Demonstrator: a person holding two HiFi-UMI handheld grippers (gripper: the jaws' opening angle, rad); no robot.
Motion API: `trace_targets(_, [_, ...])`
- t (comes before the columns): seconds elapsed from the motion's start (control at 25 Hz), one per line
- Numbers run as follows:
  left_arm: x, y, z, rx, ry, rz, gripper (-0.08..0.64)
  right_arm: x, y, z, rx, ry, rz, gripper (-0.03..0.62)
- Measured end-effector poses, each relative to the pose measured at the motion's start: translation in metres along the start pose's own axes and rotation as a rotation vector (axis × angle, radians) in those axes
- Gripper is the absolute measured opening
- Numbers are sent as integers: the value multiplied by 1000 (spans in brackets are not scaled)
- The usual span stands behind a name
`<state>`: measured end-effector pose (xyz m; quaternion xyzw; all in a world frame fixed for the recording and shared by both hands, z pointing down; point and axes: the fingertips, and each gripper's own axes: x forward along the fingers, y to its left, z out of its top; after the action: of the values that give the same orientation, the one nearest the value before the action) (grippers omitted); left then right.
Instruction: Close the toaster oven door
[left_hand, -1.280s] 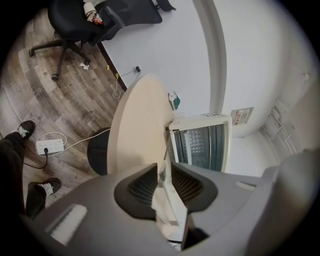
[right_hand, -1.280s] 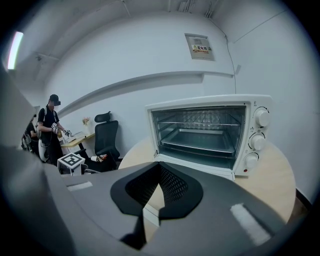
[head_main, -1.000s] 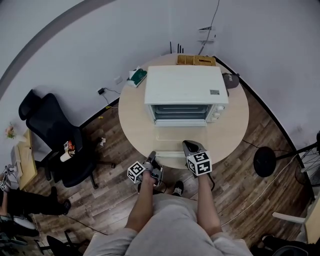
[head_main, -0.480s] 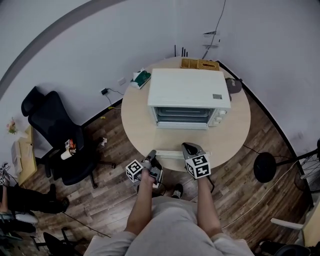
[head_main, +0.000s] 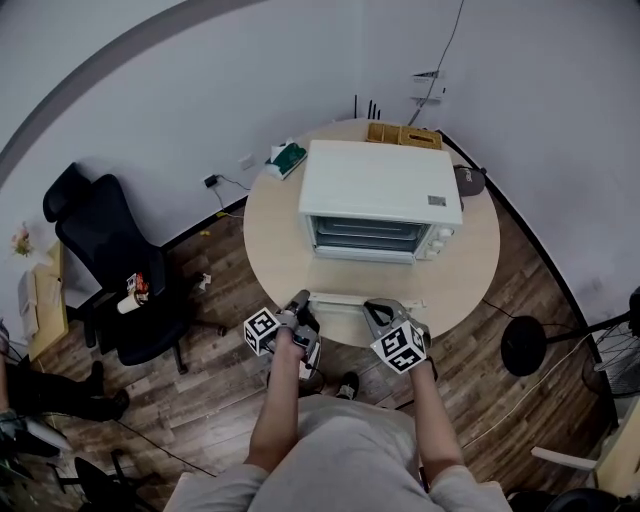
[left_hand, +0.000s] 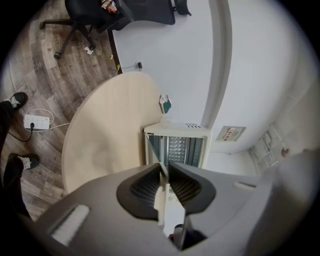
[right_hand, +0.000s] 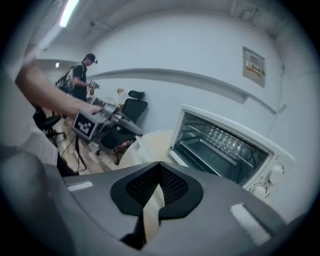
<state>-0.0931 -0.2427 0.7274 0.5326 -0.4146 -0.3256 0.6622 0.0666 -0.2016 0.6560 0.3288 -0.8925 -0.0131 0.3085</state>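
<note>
Here the toaster oven door lies open, lengthwise left-to-right.

We find ourselves in an office-like room, black swivel chair, round pale table, wood-plank floor, bare white walls, a plug at a wall socket.

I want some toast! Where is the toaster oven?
In the head view, the white toaster oven sits on the far side of the round table, right of centre, with a green packet at its left corner.
</note>
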Motion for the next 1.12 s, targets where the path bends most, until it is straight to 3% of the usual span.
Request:
trace_targets(0.12, [4, -15, 4, -4, -10, -16, 116, 2, 6, -10, -151, 81, 3, 2])
trace_targets(0.32, [10, -34, 5, -4, -17, -30, 123, 8, 11, -22, -311, 178, -24, 5])
trace_targets(0.56, [13, -40, 8, -6, -24, -44, 127, 26, 7, -33, -553, 312, -89, 88])
trace_targets(0.64, [13, -40, 7, -31, -30, -44, 127, 34, 4, -37, -585, 341, -110, 89])
trace_targets(0.8, [13, -41, 7, -58, -30, -44, 126, 40, -5, -34, -539, 353, -147, 89])
trace_targets(0.96, [2, -58, 17, 31, -24, -84, 106, 38, -11, -27, -553, 341, -147, 87])
trace_targets(1.04, [-6, -77, 23, 106, -33, -140, 57, 37, -16, -23, -569, 340, -153, 84])
trace_targets(1.12, [-14, -92, 29, 220, -39, -160, 57, 36, -21, -19, -584, 343, -160, 83])
